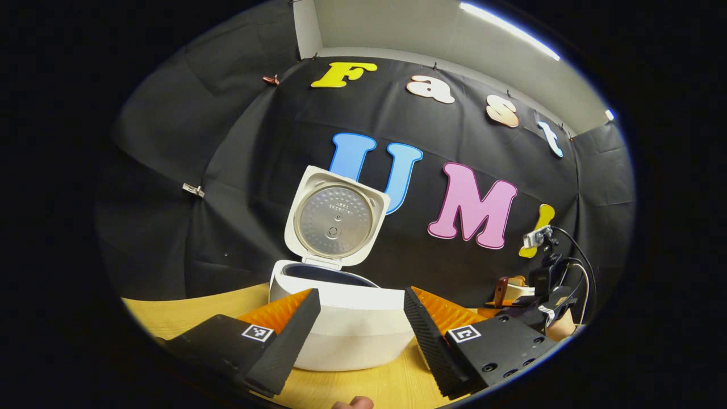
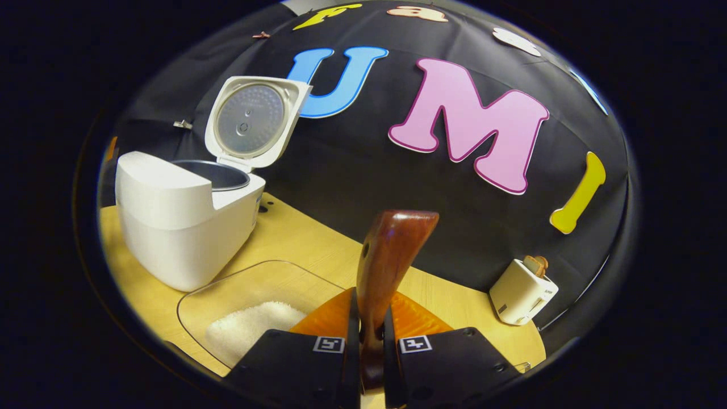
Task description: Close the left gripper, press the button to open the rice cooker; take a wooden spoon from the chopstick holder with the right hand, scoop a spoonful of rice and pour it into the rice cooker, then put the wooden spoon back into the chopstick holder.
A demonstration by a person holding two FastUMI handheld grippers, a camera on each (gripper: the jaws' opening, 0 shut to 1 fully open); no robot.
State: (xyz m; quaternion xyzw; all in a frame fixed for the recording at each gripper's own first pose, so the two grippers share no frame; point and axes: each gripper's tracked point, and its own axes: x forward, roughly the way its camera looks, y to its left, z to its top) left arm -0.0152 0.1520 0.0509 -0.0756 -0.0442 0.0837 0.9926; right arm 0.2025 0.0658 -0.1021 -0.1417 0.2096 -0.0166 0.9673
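The white rice cooker (image 1: 346, 324) stands on the wooden table with its lid (image 1: 336, 218) raised upright, showing the dark inner pot. My left gripper (image 1: 360, 318) is open just in front of it, a finger on either side of the body. In the right gripper view the rice cooker (image 2: 182, 221) stands at the left, lid (image 2: 253, 122) up. My right gripper (image 2: 368, 346) is shut on the handle of the dark wooden spoon (image 2: 389, 261), which rises upright between the fingers. A clear container (image 2: 250, 307) with white rice (image 2: 250, 329) lies just left of it. The white chopstick holder (image 2: 522, 295) stands at the right.
The other gripper and the hand holding it (image 1: 548, 312) appear at the right of the left gripper view, beside the chopstick holder (image 1: 514, 289). A small camera on a stand (image 1: 539, 238) with cables sits at the far right. The booth's black cloth closes the back.
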